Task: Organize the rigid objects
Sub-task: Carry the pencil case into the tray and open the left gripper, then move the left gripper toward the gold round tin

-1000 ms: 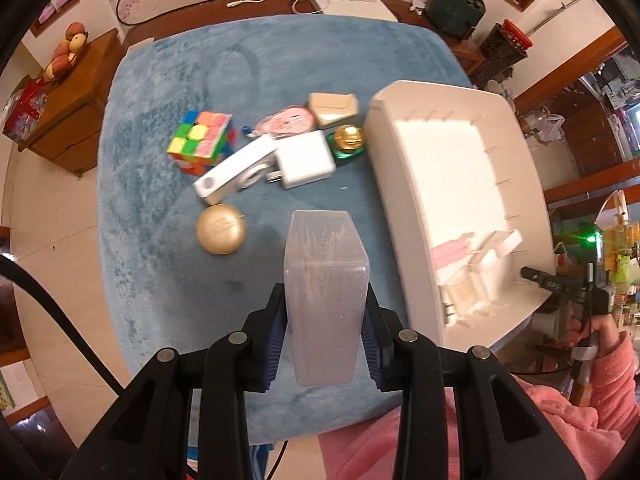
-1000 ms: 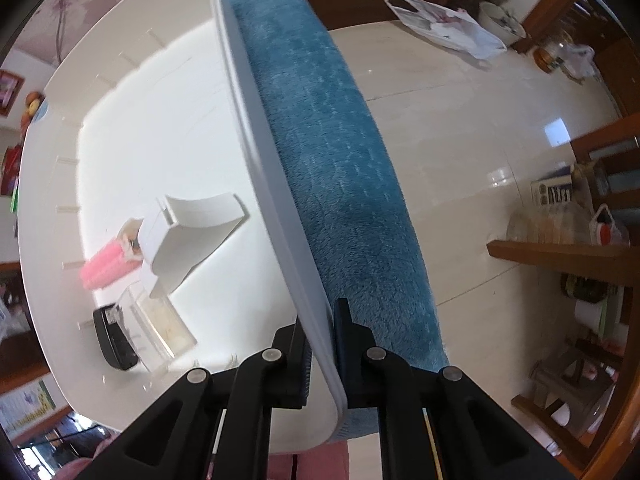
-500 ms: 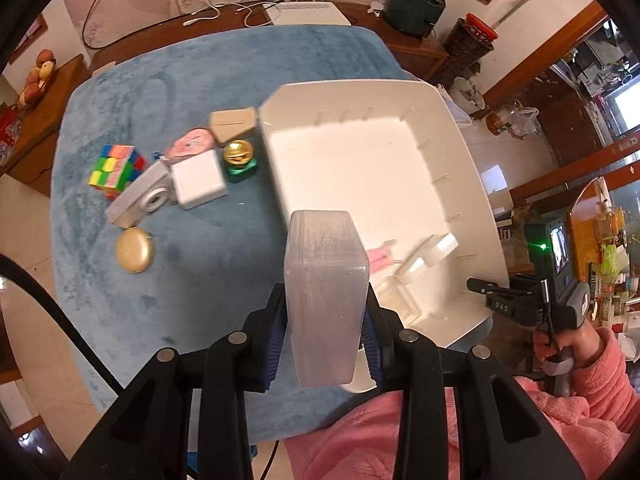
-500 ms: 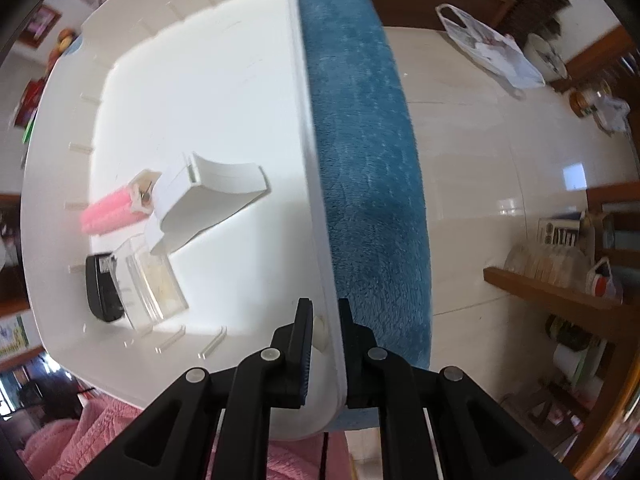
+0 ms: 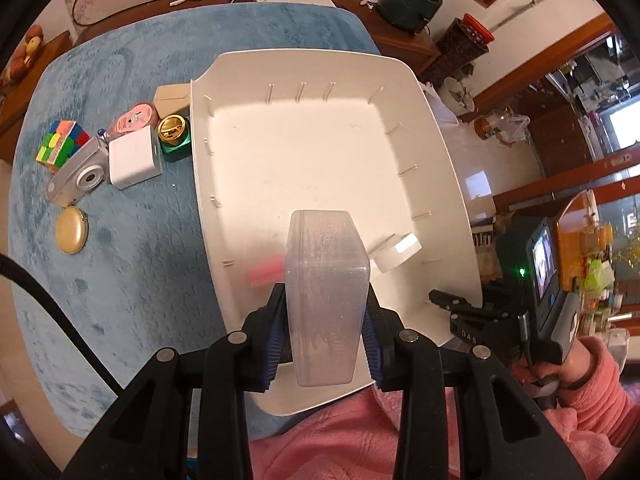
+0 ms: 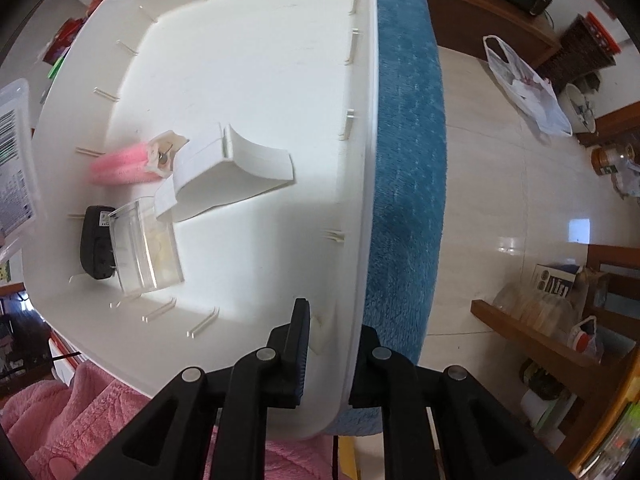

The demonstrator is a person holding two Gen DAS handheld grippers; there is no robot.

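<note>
My left gripper is shut on a clear plastic box and holds it above the near part of the white bin. In the bin lie a pink item, a white curved piece, a clear small case and a black adapter. My right gripper stands open astride the bin's near right rim, fingers apart from the wall. The clear box also shows at the left edge of the right wrist view.
On the blue cloth left of the bin lie a Rubik's cube, a small camera, a white charger, a green-gold jar, a pink disc, a beige box and a gold compact. Tiled floor lies beyond the table's right edge.
My left gripper has carried the clear box rightward, from over the cloth to over the bin. My right gripper has opened and let go of the bin's rim.
</note>
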